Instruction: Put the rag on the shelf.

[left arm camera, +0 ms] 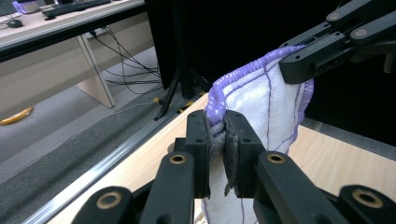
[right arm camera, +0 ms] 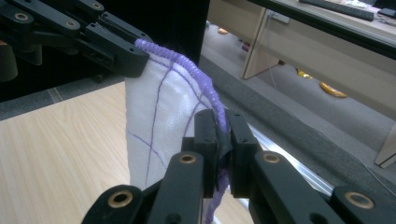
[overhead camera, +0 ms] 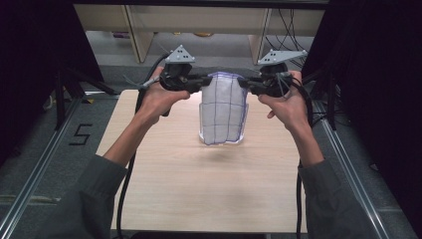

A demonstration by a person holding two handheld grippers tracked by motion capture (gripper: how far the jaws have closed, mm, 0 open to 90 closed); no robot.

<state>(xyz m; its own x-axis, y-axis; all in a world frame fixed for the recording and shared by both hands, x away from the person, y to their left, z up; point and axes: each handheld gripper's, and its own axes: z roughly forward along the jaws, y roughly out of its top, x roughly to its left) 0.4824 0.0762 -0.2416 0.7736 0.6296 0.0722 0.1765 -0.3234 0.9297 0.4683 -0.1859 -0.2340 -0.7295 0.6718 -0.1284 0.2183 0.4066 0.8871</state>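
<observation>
In the high view, the wooden table [overhead camera: 199,189] has bare surface all around the white cloth [overhead camera: 223,112], with its near half free and grey floor past both side edges. The cloth, edged and gridded in purple, hangs folded between the two hands above the far middle of the table, its lower end close to or touching the surface; which, I cannot tell. The left gripper [overhead camera: 201,82] pinches the cloth's top left corner and the right gripper [overhead camera: 245,84] its top right corner, both well above the tabletop.

In the left gripper view, the left gripper [left arm camera: 217,140] has its jaws clamped narrowly on the purple hem, the cloth [left arm camera: 261,107] hanging down between them. The right gripper [left arm camera: 299,65] bites the hem farther along. The table edge and a metal rail [left arm camera: 116,158] run just beside.

In the right gripper view, the right gripper [right arm camera: 223,144] is closed tight on the hem, the cloth [right arm camera: 159,121] draping left over the table [right arm camera: 60,158], and the left gripper [right arm camera: 133,63] grips the far corner.
</observation>
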